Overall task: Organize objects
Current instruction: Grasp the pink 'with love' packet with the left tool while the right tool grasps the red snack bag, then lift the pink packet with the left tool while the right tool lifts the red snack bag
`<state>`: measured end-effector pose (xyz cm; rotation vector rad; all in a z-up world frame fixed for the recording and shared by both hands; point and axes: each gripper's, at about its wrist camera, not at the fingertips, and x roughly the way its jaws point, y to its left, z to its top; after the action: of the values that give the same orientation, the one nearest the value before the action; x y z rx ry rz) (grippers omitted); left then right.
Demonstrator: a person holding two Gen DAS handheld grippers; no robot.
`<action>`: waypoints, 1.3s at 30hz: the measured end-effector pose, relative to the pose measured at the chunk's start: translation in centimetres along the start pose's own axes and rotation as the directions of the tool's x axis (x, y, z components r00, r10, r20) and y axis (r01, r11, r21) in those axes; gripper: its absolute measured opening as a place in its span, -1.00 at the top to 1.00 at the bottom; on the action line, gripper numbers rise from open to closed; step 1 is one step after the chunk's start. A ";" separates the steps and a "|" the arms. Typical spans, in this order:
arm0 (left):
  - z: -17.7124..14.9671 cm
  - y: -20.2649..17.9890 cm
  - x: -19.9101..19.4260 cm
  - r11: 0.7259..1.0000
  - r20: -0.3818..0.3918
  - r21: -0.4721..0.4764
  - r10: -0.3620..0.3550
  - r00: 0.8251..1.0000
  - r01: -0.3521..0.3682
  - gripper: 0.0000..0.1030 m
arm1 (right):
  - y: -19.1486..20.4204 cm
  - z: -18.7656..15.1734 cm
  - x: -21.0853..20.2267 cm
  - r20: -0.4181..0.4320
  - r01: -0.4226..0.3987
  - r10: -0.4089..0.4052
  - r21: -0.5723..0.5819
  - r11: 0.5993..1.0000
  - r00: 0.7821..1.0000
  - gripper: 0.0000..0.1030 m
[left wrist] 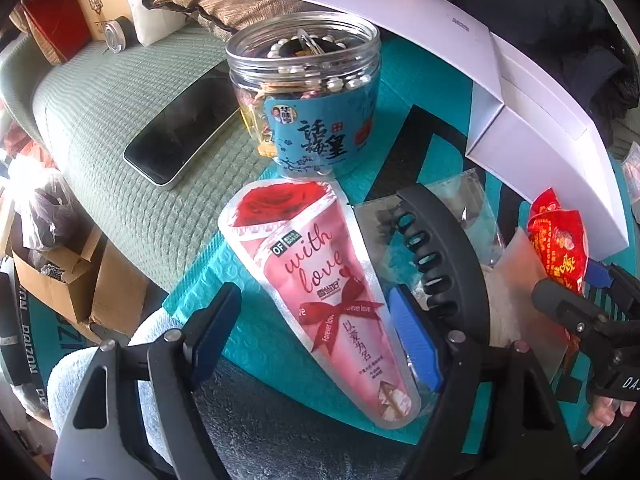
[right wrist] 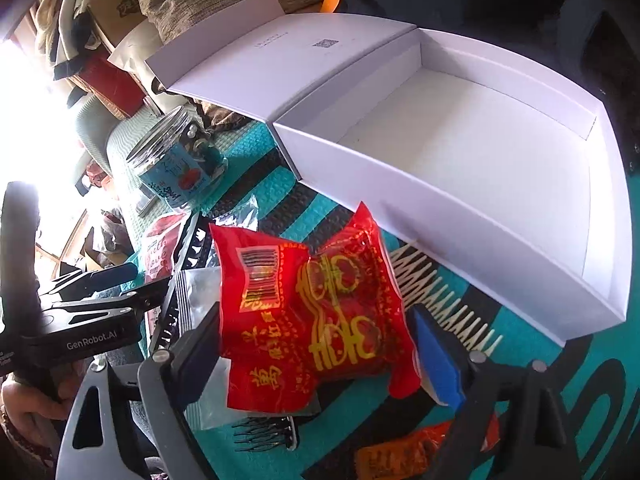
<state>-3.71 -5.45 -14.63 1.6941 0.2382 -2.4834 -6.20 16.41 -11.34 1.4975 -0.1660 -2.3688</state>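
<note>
Two grippers straddle their targets with jaws apart, neither pressing yet: the left gripper [left wrist: 316, 340] around the pink cone-shaped "with love" foil pouch [left wrist: 324, 292], the right gripper [right wrist: 320, 356] around the crinkled red foil snack packet [right wrist: 316, 316], probably bound for the open white cardboard box [right wrist: 600, 240] nearby. Everything lies on a teal bubble mailer [left wrist: 404, 92] over a green quilted cushion [left wrist: 120, 120], amid household clutter.

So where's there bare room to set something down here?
Freest is the floor of the open white box, walled all round. Also the green cushion left of the phone. The teal mat around the red packet is crowded.
</note>
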 end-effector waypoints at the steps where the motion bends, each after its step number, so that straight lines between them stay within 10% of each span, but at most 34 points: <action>1: 0.1 -0.1 0.1 1.000 0.000 0.013 -0.001 1.000 0.001 -0.46 | -0.1 0.1 0.0 -0.002 -0.004 0.004 0.003 1.000 1.000 -0.72; 16: -0.3 0.4 -1.2 0.999 0.054 0.040 -0.039 0.998 0.037 0.33 | -0.4 0.0 -0.4 0.002 -0.071 0.071 0.028 0.997 0.997 -0.44; 27: -2.4 -0.1 -2.5 0.997 0.037 0.042 -0.065 0.997 0.063 0.38 | -0.2 -0.5 -1.4 0.018 -0.050 0.050 0.011 0.999 0.999 -0.19; 34: -2.1 0.7 -1.5 0.994 0.033 0.004 -0.109 0.993 0.109 0.14 | 0.0 0.0 0.1 -0.035 -0.061 0.061 -0.008 0.998 0.998 -0.53; 39: -2.1 -0.2 -1.3 0.997 0.071 0.059 -0.056 0.996 0.052 0.16 | -0.1 -0.3 -0.3 0.006 -0.054 0.054 0.005 0.999 0.999 -0.30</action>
<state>-1.39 -4.87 -14.15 1.6359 0.2104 -2.6089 -5.81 16.62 -11.20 1.4698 -0.2114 -2.3318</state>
